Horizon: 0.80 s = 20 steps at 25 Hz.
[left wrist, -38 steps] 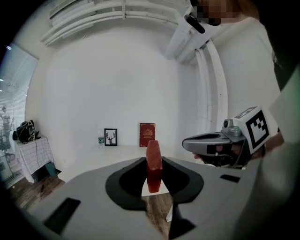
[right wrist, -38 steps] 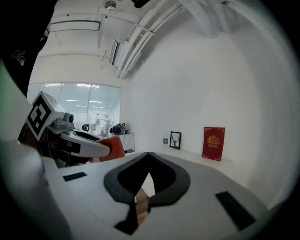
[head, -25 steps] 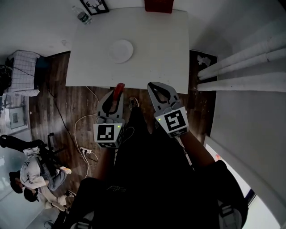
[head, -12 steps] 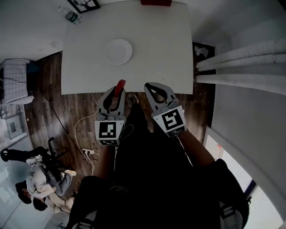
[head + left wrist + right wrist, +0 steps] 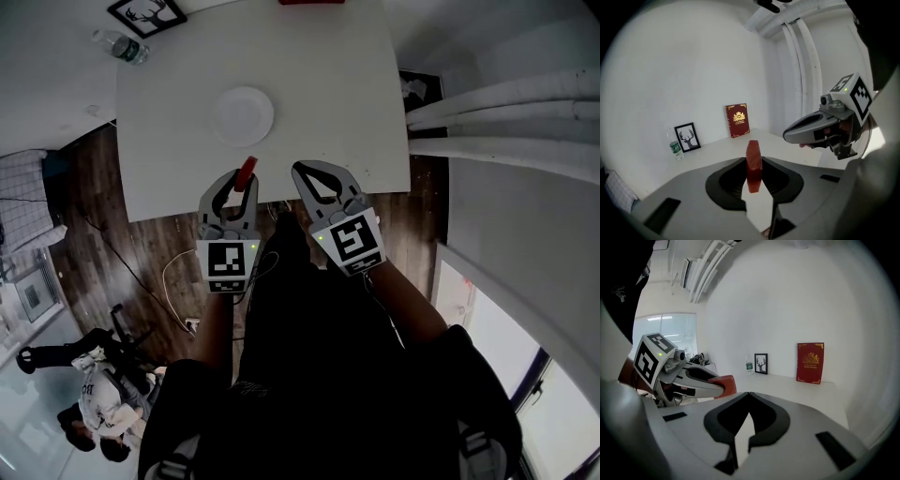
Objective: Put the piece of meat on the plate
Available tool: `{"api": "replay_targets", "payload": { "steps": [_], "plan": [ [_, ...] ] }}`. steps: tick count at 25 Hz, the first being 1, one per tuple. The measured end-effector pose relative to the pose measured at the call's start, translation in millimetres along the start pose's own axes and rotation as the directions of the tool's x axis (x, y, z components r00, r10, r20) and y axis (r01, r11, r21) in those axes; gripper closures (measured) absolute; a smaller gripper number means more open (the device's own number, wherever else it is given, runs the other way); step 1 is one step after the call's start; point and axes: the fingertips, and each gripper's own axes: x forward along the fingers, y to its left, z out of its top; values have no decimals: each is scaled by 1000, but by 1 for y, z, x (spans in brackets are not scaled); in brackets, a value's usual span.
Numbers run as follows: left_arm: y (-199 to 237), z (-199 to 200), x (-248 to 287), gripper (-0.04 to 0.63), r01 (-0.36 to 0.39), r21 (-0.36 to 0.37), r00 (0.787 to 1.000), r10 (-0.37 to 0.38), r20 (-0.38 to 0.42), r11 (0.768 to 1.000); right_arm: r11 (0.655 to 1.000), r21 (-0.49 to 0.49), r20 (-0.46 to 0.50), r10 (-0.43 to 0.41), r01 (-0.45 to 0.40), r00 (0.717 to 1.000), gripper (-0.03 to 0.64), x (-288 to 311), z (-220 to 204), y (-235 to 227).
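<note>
A white round plate (image 5: 242, 115) lies on the white table (image 5: 328, 84), left of its middle. My left gripper (image 5: 241, 180) is shut on a red piece of meat (image 5: 247, 170), which stands upright between the jaws (image 5: 753, 165) and reaches over the table's near edge. The plate lies a short way beyond it. My right gripper (image 5: 301, 170) is beside it on the right, with its jaw tips touching and nothing between them (image 5: 748, 393). From the right gripper view the meat (image 5: 725, 383) shows at the left gripper's tip. The plate is hidden in both gripper views.
A red book (image 5: 309, 2) (image 5: 738, 120), a framed deer picture (image 5: 145, 13) (image 5: 687, 137) and a water bottle (image 5: 120, 45) (image 5: 675, 149) stand along the far wall. White pipes (image 5: 506, 117) run at the right. People (image 5: 94, 403) are on the wooden floor at lower left.
Both grippers have moved forward toward the table, from over the floor to its near edge. The left still holds the meat, and the plate is nearer to it.
</note>
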Motion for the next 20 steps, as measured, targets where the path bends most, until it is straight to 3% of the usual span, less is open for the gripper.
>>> {"api": "replay_targets", "payload": {
  "steps": [5, 10, 15, 20],
  "plan": [
    [12, -2, 17, 506, 43, 89, 999, -40, -28, 995, 999, 27, 0, -44, 44, 999, 595, 16, 6, -6],
    [19, -6, 27, 506, 70, 211, 996, -56, -69, 975, 997, 40, -28, -66, 67, 997, 595, 23, 0, -5],
    [25, -11, 43, 506, 51, 422, 995, -12, -95, 905, 996, 36, -48, -76, 78, 996, 595, 27, -10, -8],
    [33, -21, 58, 506, 63, 502, 993, -3, -120, 862, 995, 46, -52, -86, 88, 995, 595, 35, -15, -8]
  ]
}}
